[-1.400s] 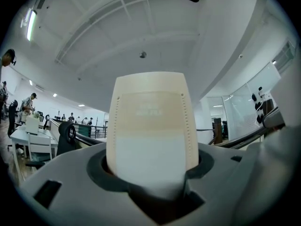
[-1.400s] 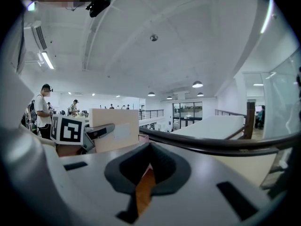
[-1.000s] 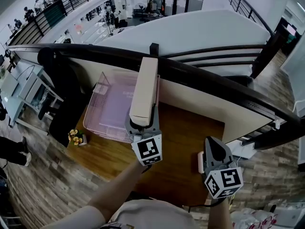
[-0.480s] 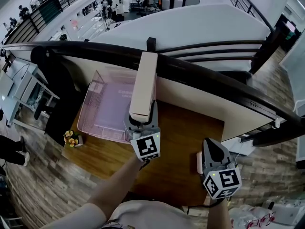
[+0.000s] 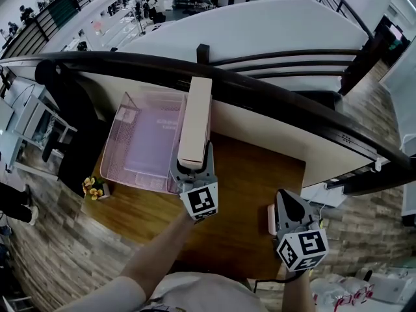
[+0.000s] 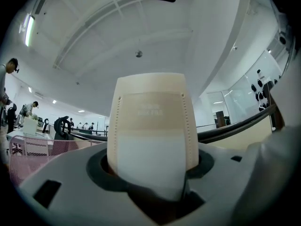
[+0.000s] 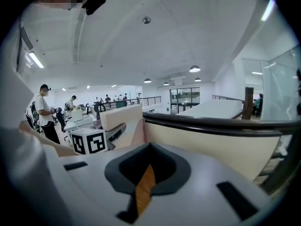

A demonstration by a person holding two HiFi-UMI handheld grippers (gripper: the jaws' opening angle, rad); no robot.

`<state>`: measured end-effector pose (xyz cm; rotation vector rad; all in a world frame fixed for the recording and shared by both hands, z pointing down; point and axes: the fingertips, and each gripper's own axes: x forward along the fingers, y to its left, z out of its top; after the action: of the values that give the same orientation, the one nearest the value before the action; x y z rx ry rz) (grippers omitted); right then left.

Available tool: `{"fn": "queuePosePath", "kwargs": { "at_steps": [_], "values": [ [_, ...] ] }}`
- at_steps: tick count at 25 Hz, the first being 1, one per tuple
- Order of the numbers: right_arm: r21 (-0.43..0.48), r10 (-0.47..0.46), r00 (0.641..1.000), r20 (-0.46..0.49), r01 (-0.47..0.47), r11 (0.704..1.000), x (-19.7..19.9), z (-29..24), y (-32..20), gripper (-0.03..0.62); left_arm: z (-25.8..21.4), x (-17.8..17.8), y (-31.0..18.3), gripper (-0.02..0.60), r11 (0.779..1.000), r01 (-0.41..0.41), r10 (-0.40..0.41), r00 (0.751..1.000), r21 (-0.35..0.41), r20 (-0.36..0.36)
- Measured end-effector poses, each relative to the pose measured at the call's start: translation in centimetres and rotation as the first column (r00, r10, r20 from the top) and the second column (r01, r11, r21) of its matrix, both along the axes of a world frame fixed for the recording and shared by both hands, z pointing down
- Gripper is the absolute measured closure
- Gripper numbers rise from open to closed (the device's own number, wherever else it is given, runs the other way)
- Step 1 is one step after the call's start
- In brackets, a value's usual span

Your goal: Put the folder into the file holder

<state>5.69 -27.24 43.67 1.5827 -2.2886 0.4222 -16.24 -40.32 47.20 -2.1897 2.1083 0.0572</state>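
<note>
Clamping the folder (image 5: 196, 119), left gripper (image 5: 193, 168) seemingly just beside file holder (image 5: 112, 145).

Near end of folder (image 5: 195, 122) hidden inside left gripper (image 5: 193, 166). Right wall of file holder (image 5: 140, 142) hidden behind folder. Embossed print (image 6: 149, 109) on folder blurred, unreadable. White object (image 5: 272, 221) left of right gripper (image 5: 289, 205) mostly hidden. Far-left people (image 5: 26, 13) too small to make out.

- Our right tool (image 7: 148, 161) fills the lower part of the view, its jaws drawn together on nothing; through the slit between them we see a sliver of wooden tabletop (image 7: 142, 194);
- to the left, the left tool (image 7: 117, 128), with its marker cube (image 7: 89, 142), grips a beige folder (image 7: 123, 117);
- beyond runs a dark railing (image 7: 211, 126) above a cream panel (image 7: 211, 149);
- people (image 7: 44, 109) stand far off at the left
</note>
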Motion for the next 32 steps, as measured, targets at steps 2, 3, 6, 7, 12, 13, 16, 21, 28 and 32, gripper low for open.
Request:
{"fn": "queuePosePath", "kwargs": {
  "at_steps": [2, 3, 6, 7, 12, 13, 16, 21, 28, 32],
  "values": [
    [-0.01, 0.002, 1.0, -0.001, -0.002, 1.0, 0.0, 0.4, 0.1, 0.591, 1.2, -0.1, 0.0, 0.284, 1.0, 0.001, -0.001, 1.0, -0.01, 0.0],
    [-0.014, 0.003, 1.0, -0.001, -0.003, 1.0, 0.0, 0.6, 0.1, 0.591, 1.6, -0.1, 0.0, 0.284, 1.0, 0.0, 0.0, 1.0, -0.013, 0.003],
    [-0.029, 0.006, 1.0, -0.003, -0.006, 1.0, 0.1, 1.2, 0.4, 0.591, 2.7, 0.0, -0.1, 0.284, 1.0, 0.001, -0.001, 1.0, -0.02, 0.007],
    [-0.034, 0.008, 1.0, -0.004, -0.008, 0.999, 0.1, 1.4, 0.4, 0.591, 3.1, 0.1, -0.1, 0.284, 1.0, 0.002, -0.002, 1.0, -0.025, 0.009],
    [-0.057, 0.01, 1.0, 0.0, -0.01, 0.998, 0.1, 2.4, 0.8, 0.591, 5.0, 0.1, -0.3, 0.282, 0.998, 0.005, -0.003, 1.0, -0.068, 0.027],
    [-0.061, 0.011, 1.0, 0.001, -0.011, 0.998, 0.1, 2.6, 0.9, 0.591, 5.2, 0.1, -0.3, 0.282, 0.998, 0.002, 0.0, 1.0, -0.069, 0.031],
    [-0.073, 0.015, 1.0, 0.01, -0.014, 0.997, 0.2, 3.0, 0.9, 0.591, 5.4, 0.3, -0.3, 0.282, 0.998, -0.01, 0.013, 0.999, -0.069, 0.037],
    [-0.085, 0.011, 1.0, 0.029, -0.008, 0.996, -0.2, 3.6, 0.9, 0.591, 5.8, 0.6, -0.2, 0.279, 0.996, -0.044, 0.047, 0.998, -0.079, 0.034],
    [-0.069, -0.011, 0.999, 0.039, 0.014, 0.998, -1.1, 2.9, 1.2, 0.591, 5.5, 1.7, 0.7, 0.176, 0.98, -0.14, 0.141, 0.99, -0.138, -0.005],
    [-0.04, -0.031, 0.999, 0.038, 0.033, 0.999, -1.8, 1.8, 1.4, 0.591, 4.9, 1.6, 1.6, 0.16, 0.975, -0.156, 0.153, 0.988, -0.161, -0.027]
  ]
}}
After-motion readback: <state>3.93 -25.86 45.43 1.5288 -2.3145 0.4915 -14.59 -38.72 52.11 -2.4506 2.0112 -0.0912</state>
